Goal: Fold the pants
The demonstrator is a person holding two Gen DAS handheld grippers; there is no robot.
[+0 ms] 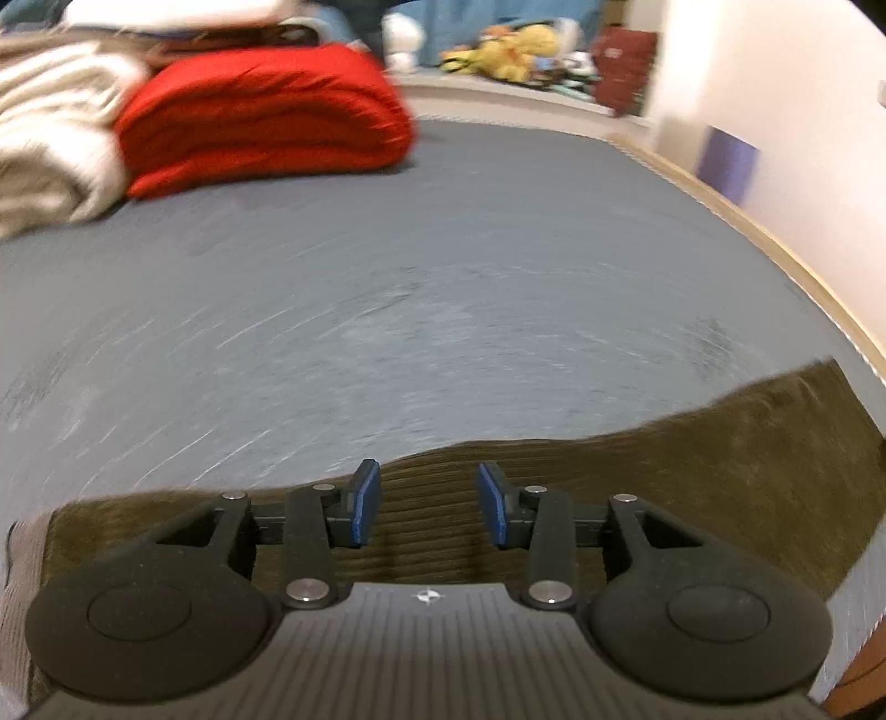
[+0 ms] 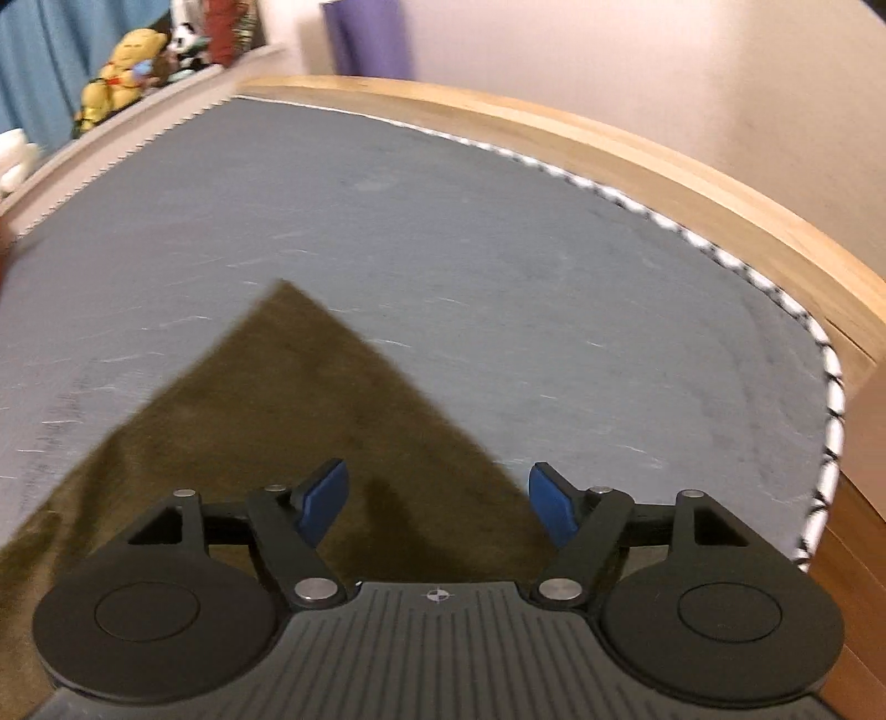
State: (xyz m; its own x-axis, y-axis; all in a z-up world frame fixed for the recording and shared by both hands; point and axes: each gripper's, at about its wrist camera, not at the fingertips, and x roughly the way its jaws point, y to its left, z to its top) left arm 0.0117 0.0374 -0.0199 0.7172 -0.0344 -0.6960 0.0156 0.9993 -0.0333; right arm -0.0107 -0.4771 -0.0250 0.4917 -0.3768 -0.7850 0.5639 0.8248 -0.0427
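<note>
Left wrist view: the olive-brown corduroy pants (image 1: 554, 498) lie flat under the left gripper (image 1: 429, 501), jaws apart and empty; their edge runs crosswise. In the right wrist view a pointed corner of them lies just ahead of the right gripper (image 2: 437, 501), jaws wide apart.

We take this for a home, likely a bedroom or playroom. A grey mat (image 2: 443, 221) covers a wood-rimmed table (image 2: 664, 160) set against a plain pale wall (image 2: 637, 66). At the mat's far left corner sit a folded red blanket (image 1: 260, 116) and cream knit throws (image 1: 50, 138). Beyond the far edge we see plush toys (image 1: 515, 50) on a ledge, before a blue curtain (image 2: 44, 50).
</note>
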